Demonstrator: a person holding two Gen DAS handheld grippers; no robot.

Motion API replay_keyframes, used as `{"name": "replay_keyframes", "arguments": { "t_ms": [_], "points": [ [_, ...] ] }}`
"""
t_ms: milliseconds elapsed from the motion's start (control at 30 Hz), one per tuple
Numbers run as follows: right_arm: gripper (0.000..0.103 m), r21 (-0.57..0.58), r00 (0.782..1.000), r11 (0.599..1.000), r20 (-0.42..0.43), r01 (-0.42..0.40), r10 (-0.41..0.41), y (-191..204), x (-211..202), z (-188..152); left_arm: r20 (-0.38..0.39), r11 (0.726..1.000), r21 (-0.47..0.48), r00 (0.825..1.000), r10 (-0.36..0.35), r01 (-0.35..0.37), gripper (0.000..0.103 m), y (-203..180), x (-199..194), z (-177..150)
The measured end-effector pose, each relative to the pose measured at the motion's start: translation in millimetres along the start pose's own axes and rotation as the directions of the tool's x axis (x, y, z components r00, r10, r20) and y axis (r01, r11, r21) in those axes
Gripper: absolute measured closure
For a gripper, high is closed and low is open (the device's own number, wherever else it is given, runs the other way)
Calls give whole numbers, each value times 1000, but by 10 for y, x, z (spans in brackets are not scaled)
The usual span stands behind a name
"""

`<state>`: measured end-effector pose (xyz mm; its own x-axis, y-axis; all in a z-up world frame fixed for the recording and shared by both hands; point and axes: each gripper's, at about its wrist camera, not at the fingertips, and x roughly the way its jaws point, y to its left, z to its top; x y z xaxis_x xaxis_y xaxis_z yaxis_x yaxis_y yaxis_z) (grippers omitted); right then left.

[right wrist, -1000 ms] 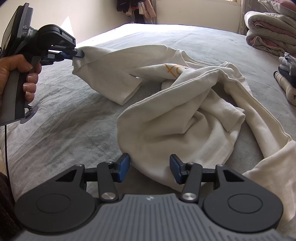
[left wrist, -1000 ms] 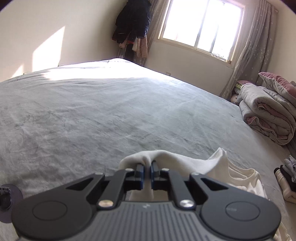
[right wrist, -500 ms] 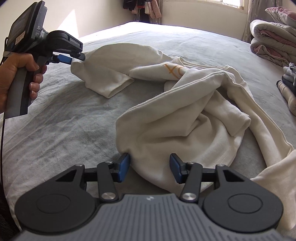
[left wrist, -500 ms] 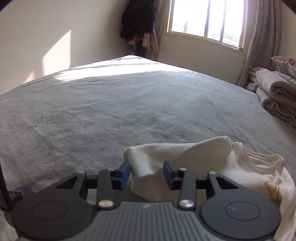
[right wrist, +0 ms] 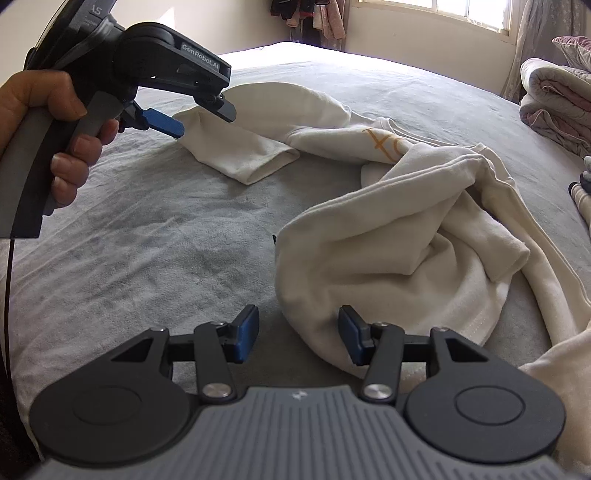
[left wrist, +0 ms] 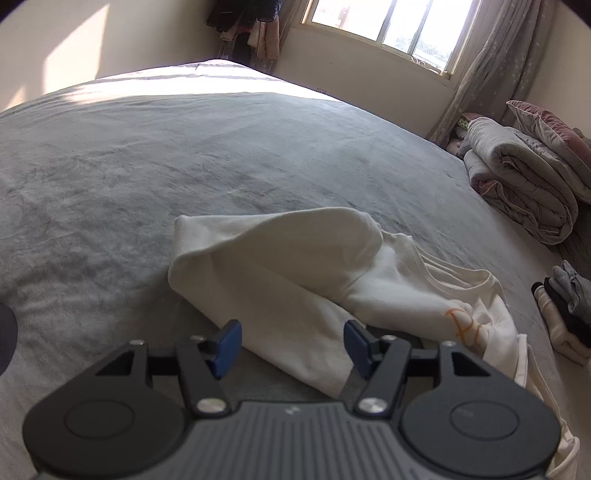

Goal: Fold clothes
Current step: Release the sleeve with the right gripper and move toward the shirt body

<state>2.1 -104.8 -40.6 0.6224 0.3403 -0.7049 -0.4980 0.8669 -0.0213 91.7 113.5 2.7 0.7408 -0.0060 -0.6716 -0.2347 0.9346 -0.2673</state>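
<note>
A cream T-shirt with an orange print lies crumpled on the grey bed. One sleeve is spread flat toward the left. My left gripper hovers open just above and behind that sleeve's cuff, holding nothing; in the right wrist view the left gripper hangs over the sleeve, held by a hand. My right gripper is open low over the bed, its right pad by the bunched hem of the shirt, nothing between the fingers.
Folded quilts are stacked at the right side of the bed. A small pile of folded clothes lies nearer on the right. Clothes hang on a rack by the far wall under the window.
My left gripper opened and let go of the sleeve, which dropped flat on the bed, then pulled back and up. The right gripper stayed open and shifted slightly left along the hem.
</note>
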Motion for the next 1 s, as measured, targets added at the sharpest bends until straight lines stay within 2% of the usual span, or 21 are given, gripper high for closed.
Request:
{"name": "replay_keyframes", "arguments": {
  "t_ms": [67,100,133,167,267,333,433,633,867,1000],
  "points": [
    [65,-8,999,999,22,32,-32,-11,6,5,-27,1000,5,999,-30,31,40,-19,21,-26],
    [80,-9,998,999,33,45,-45,-23,6,10,-37,999,2,998,-45,45,40,-23,33,-36],
    [88,2,998,999,44,44,-44,-57,-1,22,-49,998,-7,997,-60,60,39,-21,47,-47],
    [90,21,998,999,53,38,-39,-95,-17,35,-60,997,-16,995,-75,74,38,-19,61,-58],
    [92,83,994,996,97,41,-49,-224,-117,93,-104,990,-42,985,-135,131,33,-20,103,-76],
    [92,96,988,993,137,63,-76,-297,-210,137,-133,984,-55,976,-174,168,24,-35,130,-95],
    [93,130,974,986,189,100,-124,-448,-344,191,-168,976,-49,962,-217,212,17,-95,171,-141],
    [93,267,946,949,229,168,-232,-915,-533,261,-206,970,-20,948,-241,242,3,-225,230,-222],
    [95,374,920,899,219,227,-324,-1340,-580,239,-280,953,-43,912,-299,300,1,-342,328,-302],
    [96,393,910,883,208,257,-358,-1493,-555,185,-299,951,-42,904,-305,306,1,-394,356,-333]
  ]
}}
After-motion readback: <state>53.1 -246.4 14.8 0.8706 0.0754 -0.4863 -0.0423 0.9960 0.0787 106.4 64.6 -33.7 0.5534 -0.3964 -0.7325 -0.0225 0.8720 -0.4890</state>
